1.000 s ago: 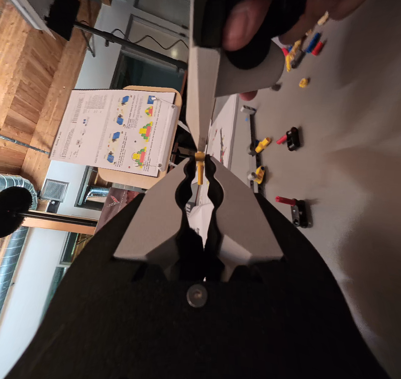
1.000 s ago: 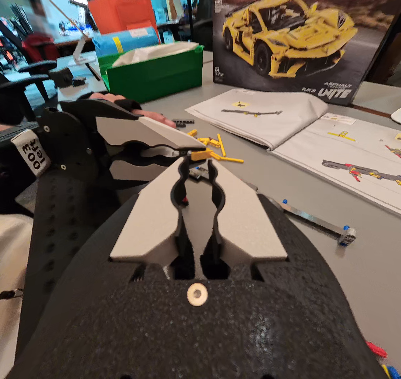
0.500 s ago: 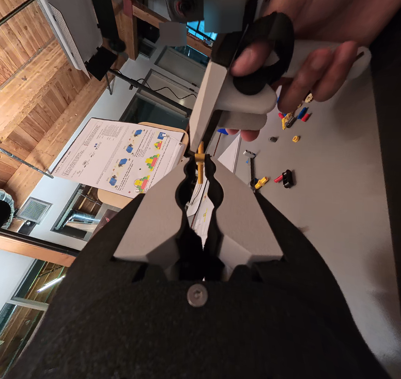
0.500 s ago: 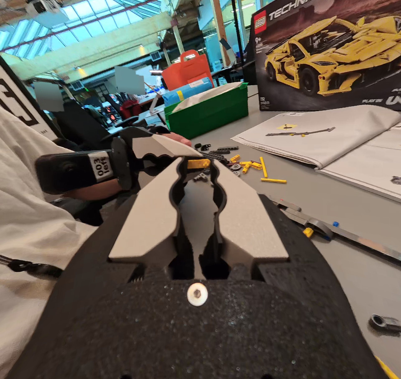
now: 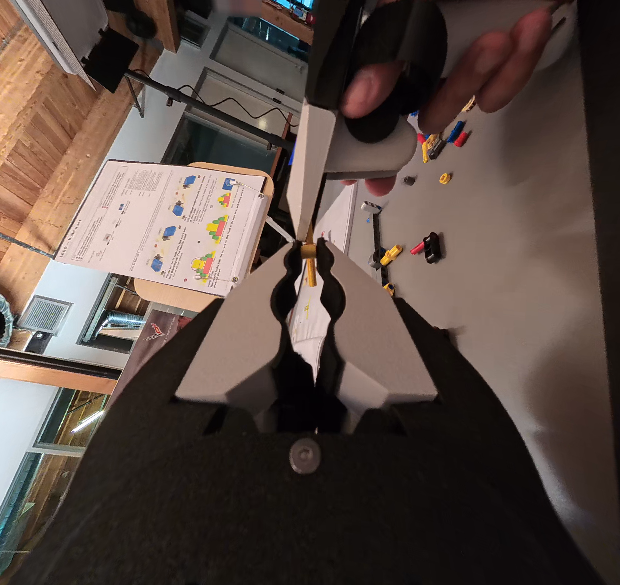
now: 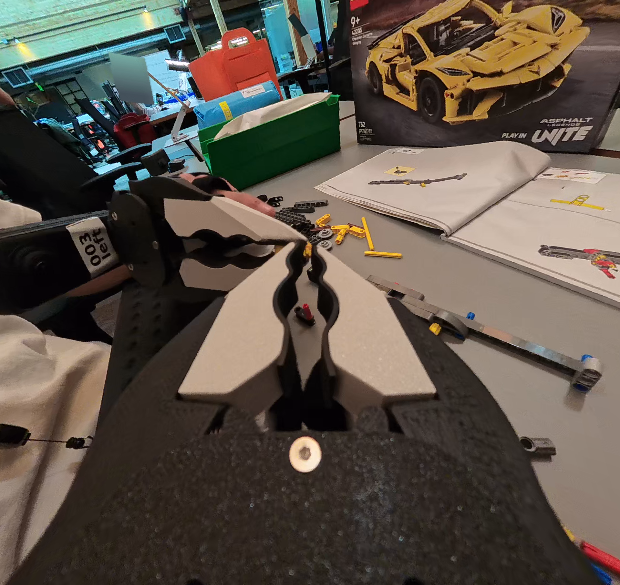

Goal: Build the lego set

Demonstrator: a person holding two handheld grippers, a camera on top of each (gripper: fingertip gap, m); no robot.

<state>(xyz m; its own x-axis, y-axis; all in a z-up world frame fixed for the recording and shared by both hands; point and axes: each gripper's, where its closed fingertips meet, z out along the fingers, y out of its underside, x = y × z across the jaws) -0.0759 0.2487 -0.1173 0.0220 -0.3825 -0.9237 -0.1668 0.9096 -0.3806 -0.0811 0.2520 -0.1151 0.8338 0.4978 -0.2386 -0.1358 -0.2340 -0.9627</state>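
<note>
A small yellow axle piece with a collar sits between the tips of my left gripper, which is shut on it above the grey table. My right gripper meets it tip to tip, its jaws narrowed onto the same yellow piece. In the left wrist view the right gripper comes down from above, held by a hand. In the right wrist view the left gripper comes in from the left. A long grey beam assembly lies on the table to the right.
An open instruction booklet, the set's box and a green bin stand at the back. Loose yellow and black parts, two yellow axles, a black-and-red connector and a grey connector lie about. Both grippers' tips are close together, under 4 cm apart. The grey connector is about 15 cm from both grippers' fingertips. It turns up in the left wrist view as well.
My right gripper's jaws have gone from open to narrowed onto the yellow piece. The left gripper has kept hold of it. Both grippers have tilted back down toward the table.
</note>
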